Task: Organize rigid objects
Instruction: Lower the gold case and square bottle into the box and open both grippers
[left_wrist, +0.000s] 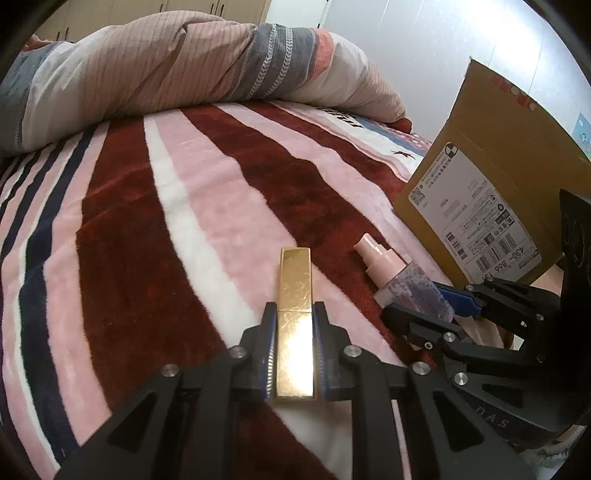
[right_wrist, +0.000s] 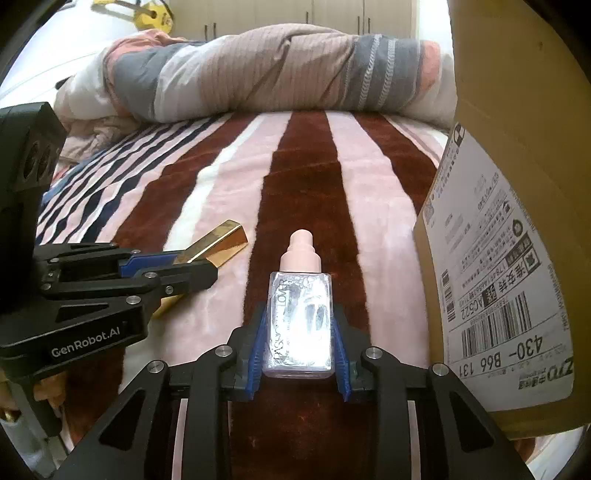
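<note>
The left claw (left_wrist: 294, 321) was clamped on a gold rectangular case (left_wrist: 294, 291), probably a lipstick; its long axis ran straight out along the fingers, the far half jutting past the tips over the striped bed blanket (left_wrist: 207, 206). The right claw (right_wrist: 300, 321) was clamped likewise on a clear square-sided bottle (right_wrist: 301, 317) with a pink pump top, neck pointing away from the claw. Both things sat low over the bed, near its front edge, side by side and apart; whether they touched the blanket could not be told.

The cardboard box (right_wrist: 517, 147) stood on the bed just to the right of the bottle, rising well above it. Judged from this, the right claw was the nearer of the two to the box, and any drop into it would call for a lift over its wall; the gold case lay farther left, with the right claw between it and the box.

The bottle read "PASSIONAL LOVER", partly washed out by glare. The left claw's body bore "GenRobot.AI". The box's shipping label showed "430- B66 131", "AG522", a "ZTO" mark and barcodes. A rolled striped quilt (right_wrist: 280, 70) lay along the far side.
</note>
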